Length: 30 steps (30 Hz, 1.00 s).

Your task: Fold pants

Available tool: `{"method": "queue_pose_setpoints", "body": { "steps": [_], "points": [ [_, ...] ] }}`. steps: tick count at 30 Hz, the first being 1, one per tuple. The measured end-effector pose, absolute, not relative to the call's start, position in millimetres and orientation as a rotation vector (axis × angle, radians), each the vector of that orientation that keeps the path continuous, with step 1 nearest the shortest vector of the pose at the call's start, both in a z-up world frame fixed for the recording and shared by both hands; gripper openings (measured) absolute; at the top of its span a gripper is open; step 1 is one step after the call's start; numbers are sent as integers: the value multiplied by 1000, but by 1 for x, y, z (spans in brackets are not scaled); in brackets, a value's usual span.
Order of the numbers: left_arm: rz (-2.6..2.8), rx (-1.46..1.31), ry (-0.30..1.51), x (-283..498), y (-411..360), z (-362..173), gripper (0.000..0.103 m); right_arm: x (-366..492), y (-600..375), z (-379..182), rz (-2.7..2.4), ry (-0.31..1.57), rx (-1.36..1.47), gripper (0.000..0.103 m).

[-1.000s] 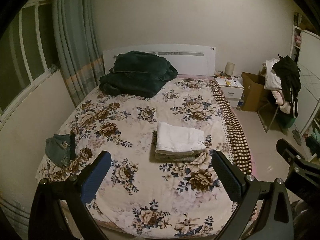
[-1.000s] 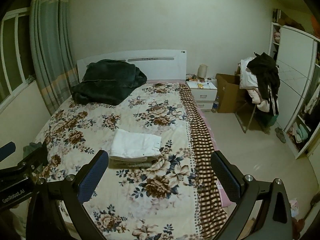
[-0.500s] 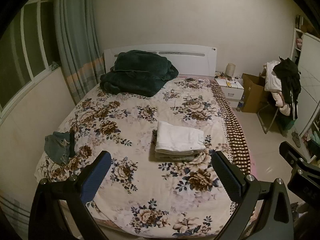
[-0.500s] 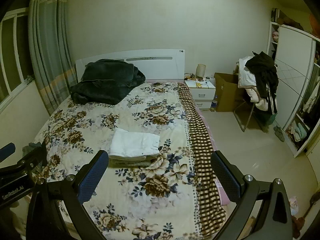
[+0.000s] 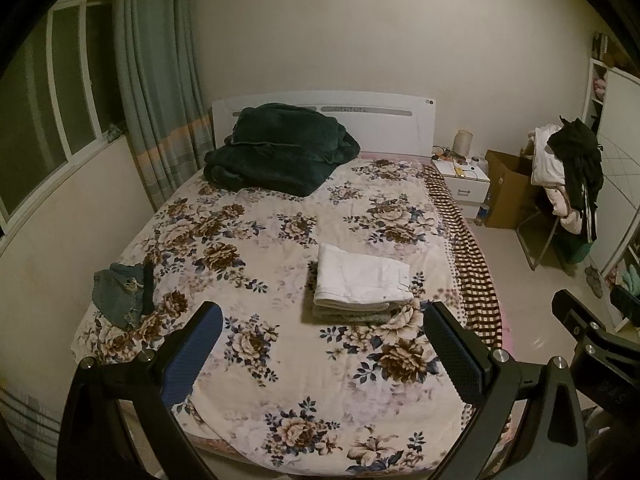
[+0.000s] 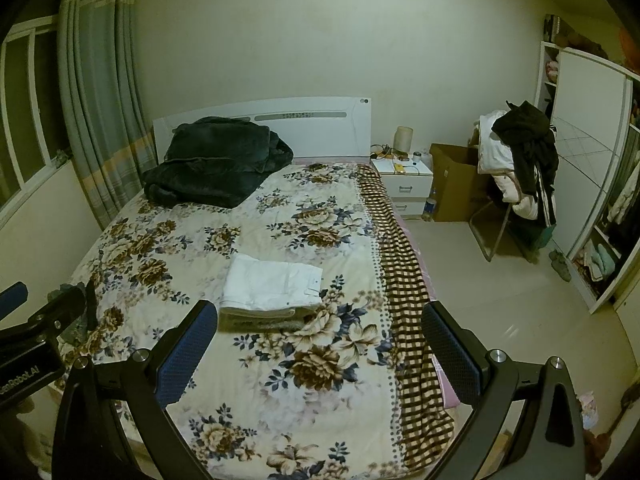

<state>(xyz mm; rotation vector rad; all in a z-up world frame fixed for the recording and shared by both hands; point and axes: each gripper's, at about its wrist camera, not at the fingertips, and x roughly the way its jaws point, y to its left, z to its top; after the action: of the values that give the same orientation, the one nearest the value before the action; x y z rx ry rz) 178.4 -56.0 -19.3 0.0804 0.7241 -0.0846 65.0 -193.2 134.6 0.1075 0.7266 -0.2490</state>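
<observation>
1. L gripper [image 5: 322,354]: jaws spread wide, nothing btwn them. Held above the foot of the bed [image 5: 280,400], clear of the cover.
2. R gripper [image 6: 320,354]: same, jaws fully released, no cloth in them. Also above the bed foot, nearer the checkered edge strip [image 6: 404,320].
3. White pants [image 5: 362,282] already folded into a neat rectangle, lying flat on the floral cover, on top of another folded piece whose edge shows beneath. In my L view they sit at approx 12–1 o'clock from the jaw gap; in R view [image 6: 272,288] at approx 11 o'clock, just past my L finger tip.
4. No contact btwn either gripper and pants; well apart.
5. Denim item [image 5: 120,294] crumpled at bed's edge, approx 10 o'clock in L view.
6. Dark green blanket [image 5: 280,148] heaped at headboard, 12 o'clock.
7. Nightstand [image 6: 406,184] w/ lamp at 1 o'clock in R view; chair w/ clothes [image 6: 520,168] at 2 o'clock.
</observation>
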Motion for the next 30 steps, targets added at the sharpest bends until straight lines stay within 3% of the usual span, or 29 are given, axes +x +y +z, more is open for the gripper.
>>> {"method": "queue_pose_setpoints", "body": {
  "steps": [30],
  "points": [
    [-36, 60, 716, 164, -50, -8, 103, 56, -188, 133, -233, 730, 109, 103]
  ]
}}
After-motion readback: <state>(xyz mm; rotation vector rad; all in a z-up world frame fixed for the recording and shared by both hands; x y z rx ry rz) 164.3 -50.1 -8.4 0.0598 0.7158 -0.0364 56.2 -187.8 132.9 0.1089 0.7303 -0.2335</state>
